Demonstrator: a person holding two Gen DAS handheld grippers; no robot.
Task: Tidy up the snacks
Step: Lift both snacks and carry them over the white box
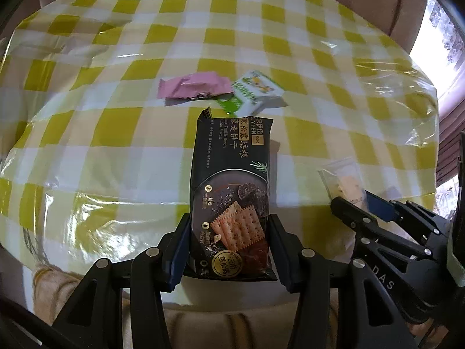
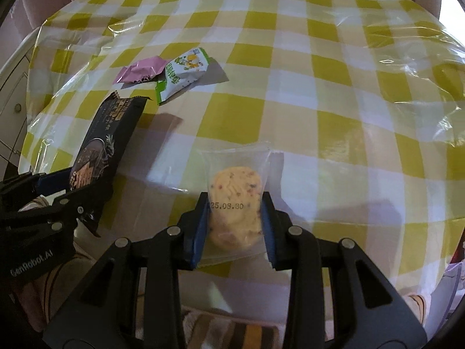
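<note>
My left gripper [image 1: 229,221] is shut on a long black cracker packet [image 1: 231,180], which sticks out forward above the yellow checked tablecloth [image 1: 116,133]. The same black cracker packet [image 2: 104,142] and left gripper [image 2: 55,186] appear at the left of the right wrist view. My right gripper [image 2: 236,200] is shut on a clear packet with a pale cookie [image 2: 235,203] inside; that clear cookie packet [image 1: 345,184] and right gripper [image 1: 357,200] show at the right of the left wrist view. A pink packet [image 1: 193,85] and a green-and-white packet [image 1: 252,91] lie together farther back on the cloth.
The pink packet [image 2: 142,69] and the green-and-white packet [image 2: 183,71] overlap at one end. A clear plastic sheet [image 2: 407,67] covers the tablecloth and wrinkles toward the right edge. A bright window [image 1: 438,29] lies beyond the table's right side. White cabinet doors [image 2: 11,107] stand at the left.
</note>
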